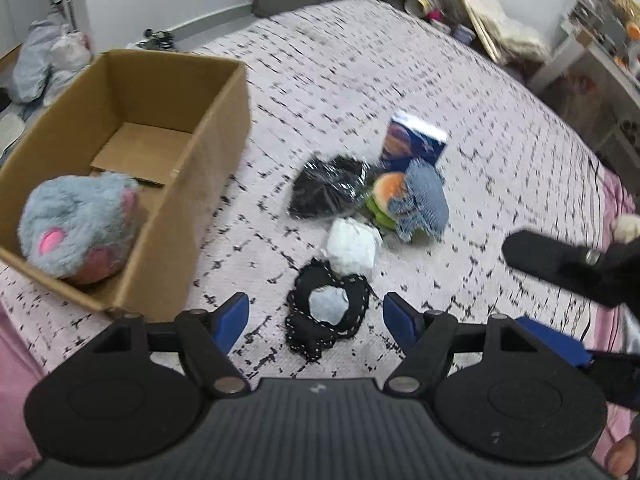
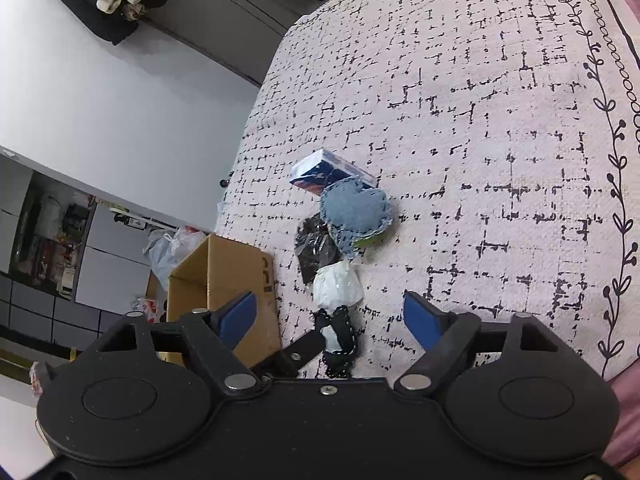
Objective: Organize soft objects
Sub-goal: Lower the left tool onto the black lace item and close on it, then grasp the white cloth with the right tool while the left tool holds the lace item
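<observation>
Left wrist view looks down on a small heap of soft things on the patterned bedspread [image 1: 400, 80]. Nearest the camera lies a black stitched pouch [image 1: 326, 316] with a pale blue-grey patch at its middle, just ahead of the left gripper [image 1: 316, 316], whose blue fingers [image 1: 232, 320] stand wide apart with nothing between them. A white crumpled bundle [image 1: 352, 248] touches the pouch's far edge. Beyond it sit a black plastic-wrapped item [image 1: 326, 190], a denim heart cushion [image 1: 422, 204] leaning over a plush burger [image 1: 386, 196], and a blue printed box [image 1: 414, 142] behind them all.

To the left, a cardboard box [image 1: 200, 148] stands open on the bed, with a grey plush mouse [image 1: 76, 226] lying in its near corner.

Right wrist view shows the right gripper [image 2: 330, 320] likewise spread wide and empty, above the same pouch [image 2: 340, 340]. Its dark body enters the left view at the right edge; motion blur there makes its exact pose hard to judge. Shelves and bags crowd the room's edges.
</observation>
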### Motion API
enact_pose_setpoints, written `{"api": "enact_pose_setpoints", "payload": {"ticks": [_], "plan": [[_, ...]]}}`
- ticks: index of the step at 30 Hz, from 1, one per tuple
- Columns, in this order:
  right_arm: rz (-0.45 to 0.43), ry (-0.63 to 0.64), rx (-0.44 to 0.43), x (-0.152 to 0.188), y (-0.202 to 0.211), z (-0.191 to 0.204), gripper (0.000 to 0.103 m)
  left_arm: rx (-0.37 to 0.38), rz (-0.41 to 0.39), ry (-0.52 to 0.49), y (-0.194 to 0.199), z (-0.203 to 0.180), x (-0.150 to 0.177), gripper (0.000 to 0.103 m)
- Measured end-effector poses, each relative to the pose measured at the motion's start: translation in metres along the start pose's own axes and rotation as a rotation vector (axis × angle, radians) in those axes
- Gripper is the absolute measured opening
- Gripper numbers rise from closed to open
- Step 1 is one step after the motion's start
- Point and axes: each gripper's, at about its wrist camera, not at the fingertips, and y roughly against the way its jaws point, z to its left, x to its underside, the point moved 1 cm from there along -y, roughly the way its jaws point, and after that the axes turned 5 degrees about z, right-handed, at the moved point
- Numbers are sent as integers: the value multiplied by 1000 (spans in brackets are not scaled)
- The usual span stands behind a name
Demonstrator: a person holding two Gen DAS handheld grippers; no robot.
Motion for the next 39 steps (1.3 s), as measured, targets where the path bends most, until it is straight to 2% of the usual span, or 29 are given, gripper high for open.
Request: {"api": "enact_pose_setpoints", "payload": {"ticks": [4,13,18,20,21,22,24,27,33,39], "plan": [[8,6,16,-1,-5,-2,83,18,9,-29,-12,-4,6,72],[21,55,57,5,-22,-2,83,40,6,-6,-34,-3,12,72],[18,93,44,6,-34,2,83,47,-40,34,-37,2,10,72],[18,104,43,7,-39,4,83,50,-42,55,-39,6,8,68],[17,107,43,6,-42,4,83,55,-34,69,-41,9,7,63],[15,109,45,7,-43,5,83,60,-25,82,-42,11,6,52],[15,113,45,5,-48,5,83,50,-14,96,-44,15,5,44],[16,121,40,4,-56,7,81,58,-15,114,-41,19,5,38],[20,151,38,5,-73,9,74,59,-57,164,-32,28,3,38],[19,157,23,6,-90,8,67,61,-46,214,-36,37,1,38]]}}
